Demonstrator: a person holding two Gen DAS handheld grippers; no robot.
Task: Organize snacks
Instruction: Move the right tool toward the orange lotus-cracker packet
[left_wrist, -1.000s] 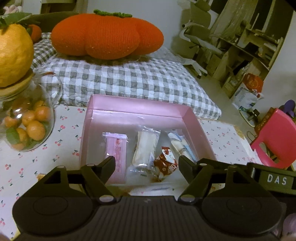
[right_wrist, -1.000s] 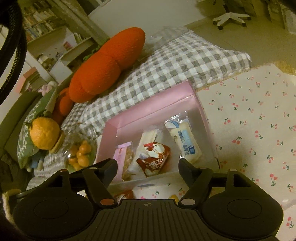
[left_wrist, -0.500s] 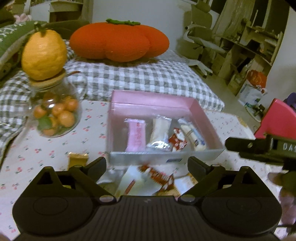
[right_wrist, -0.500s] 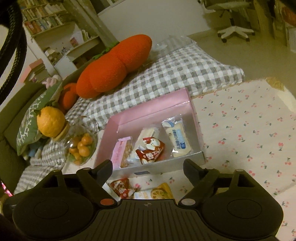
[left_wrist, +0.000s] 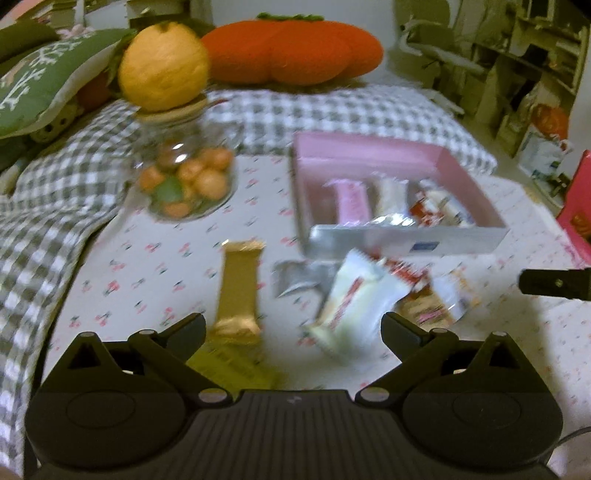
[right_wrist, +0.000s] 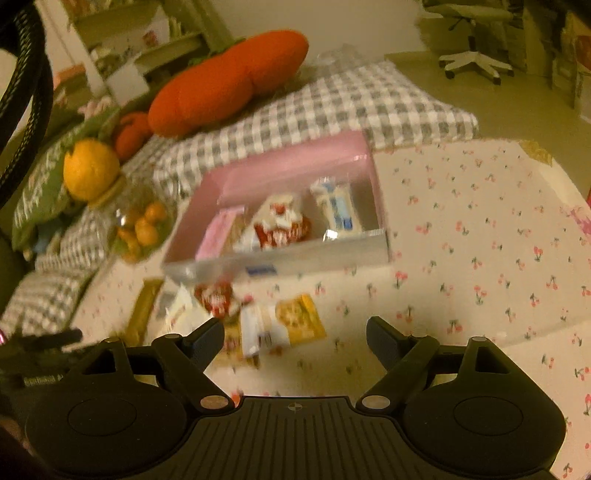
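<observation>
Snacks (left_wrist: 354, 299) — loose heap on counter (left_wrist: 155, 258), near side of pink box (left_wrist: 402, 240), four already inside. Both tools — left (left_wrist: 293, 326), right (right_wrist: 295, 330) — released, empty. Step: picking next packet; gold bar (left_wrist: 238, 288) likely nearest left tool.

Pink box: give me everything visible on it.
The pink box is a shallow, open-topped rectangular tray, seemingly cardboard, with pink inner walls and a silvery-grey front wall carrying a small blue label. It sits flat on the cherry-print cloth, backed by the checked cushion. Inside, wrapped snacks lie side by side: pink, white, red-and-white, blue-and-white. More snacks lie loose before it. Neither gripper touches it.
</observation>
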